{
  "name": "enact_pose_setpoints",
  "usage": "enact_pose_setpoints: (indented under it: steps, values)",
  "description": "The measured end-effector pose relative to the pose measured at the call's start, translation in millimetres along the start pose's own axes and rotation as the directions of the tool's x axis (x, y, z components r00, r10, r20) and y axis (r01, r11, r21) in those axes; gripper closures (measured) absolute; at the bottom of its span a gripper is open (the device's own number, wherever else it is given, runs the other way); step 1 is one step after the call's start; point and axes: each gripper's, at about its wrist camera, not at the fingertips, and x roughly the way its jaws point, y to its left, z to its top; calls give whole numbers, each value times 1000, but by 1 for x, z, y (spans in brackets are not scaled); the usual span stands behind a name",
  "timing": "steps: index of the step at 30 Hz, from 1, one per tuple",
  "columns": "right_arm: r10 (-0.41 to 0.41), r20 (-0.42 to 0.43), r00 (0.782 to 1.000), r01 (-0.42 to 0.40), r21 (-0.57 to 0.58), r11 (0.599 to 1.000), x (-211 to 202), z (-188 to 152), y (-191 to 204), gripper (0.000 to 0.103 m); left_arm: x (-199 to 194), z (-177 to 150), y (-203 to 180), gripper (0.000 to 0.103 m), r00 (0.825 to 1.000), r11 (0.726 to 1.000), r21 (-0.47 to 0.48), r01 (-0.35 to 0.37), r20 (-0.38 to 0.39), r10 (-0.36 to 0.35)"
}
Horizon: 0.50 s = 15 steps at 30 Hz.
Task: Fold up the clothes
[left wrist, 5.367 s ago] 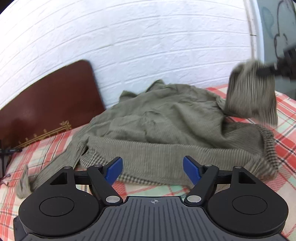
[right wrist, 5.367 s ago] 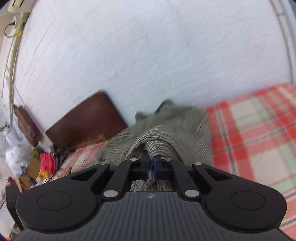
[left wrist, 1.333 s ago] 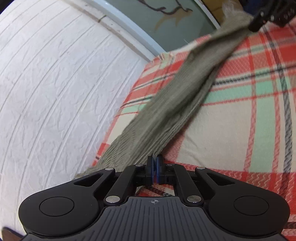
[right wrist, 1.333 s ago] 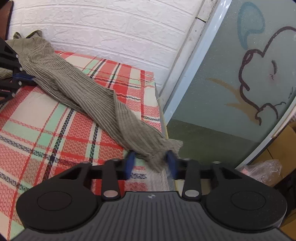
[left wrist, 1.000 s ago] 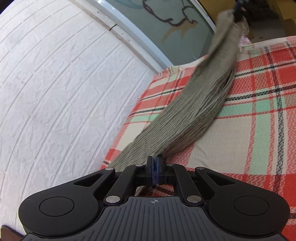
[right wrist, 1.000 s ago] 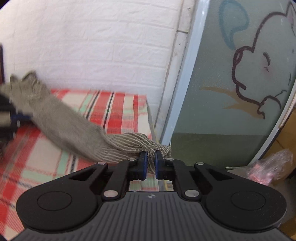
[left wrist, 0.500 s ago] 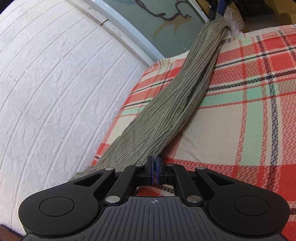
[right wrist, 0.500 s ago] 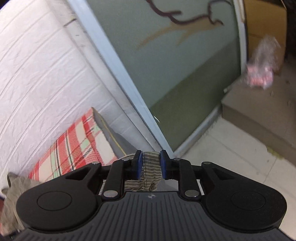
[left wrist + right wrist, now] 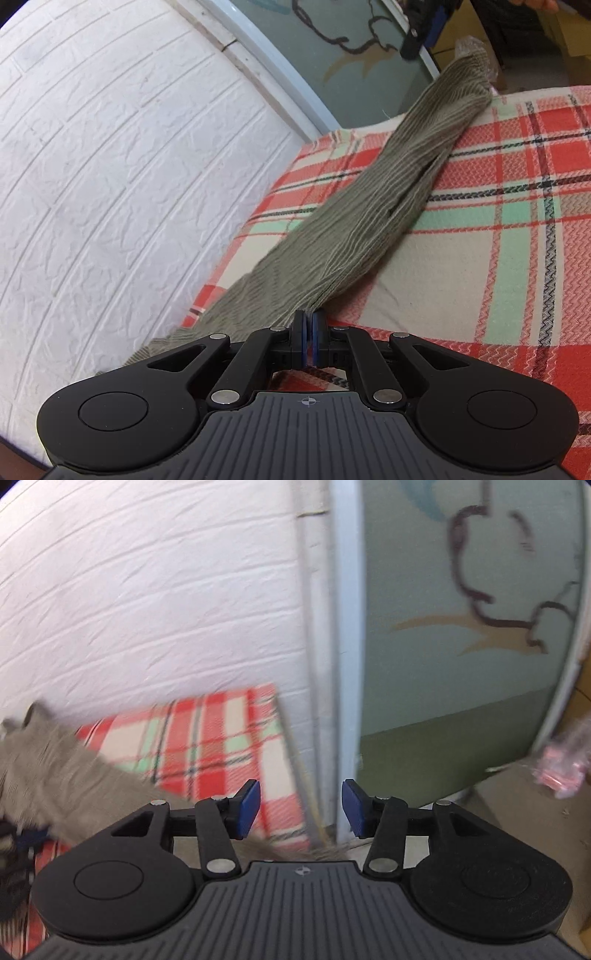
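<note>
Left wrist view first: the left gripper point(image 9: 308, 325) has its blue pads pressed together, pinching a bunched edge of the olive ribbed garment point(image 9: 373, 221). From that pinch the garment runs as a long stretched band across the red, green and cream plaid bedspread point(image 9: 480, 258), going up and to the right, away from the gripper. Its far end point(image 9: 471, 74) hangs just past the far edge of the bedspread, loose, nothing gripping it. Another part of the garment trails back on the wall side of the gripper, along the white brick-pattern wall point(image 9: 110, 184). Beyond the far edge of the bedspread there's a frosted glass panel point(image 9: 354, 48) with a cartoon drawing on it, and the right gripper point(image 9: 424, 26) shows up top, above the garment's far end and not touching it.

Right wrist view, pretty motion-blurred: the right gripper point(image 9: 301, 806) has its jaws wide apart with nothing between the blue pads. The garment point(image 9: 55, 771) sits off to its left on the bedspread point(image 9: 207, 746), with a bit of it passing just under the gripper body. Straight ahead is a pale blue door frame point(image 9: 345, 664), and the same frosted panel point(image 9: 461, 627) is right of that.
</note>
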Motion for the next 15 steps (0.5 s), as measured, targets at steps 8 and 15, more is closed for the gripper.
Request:
enact_pose_setpoints:
  steps: [8,15]
  values:
    - [-12,-160,987,-17,-179,984,23,-11,27,101,-7,1,4,103,1000,1000,13,-5,23,5]
    - [93,-34,995,-93,-1,996,10,28,15,102,-21,-1,19,103,998,1000,11,0,67,0]
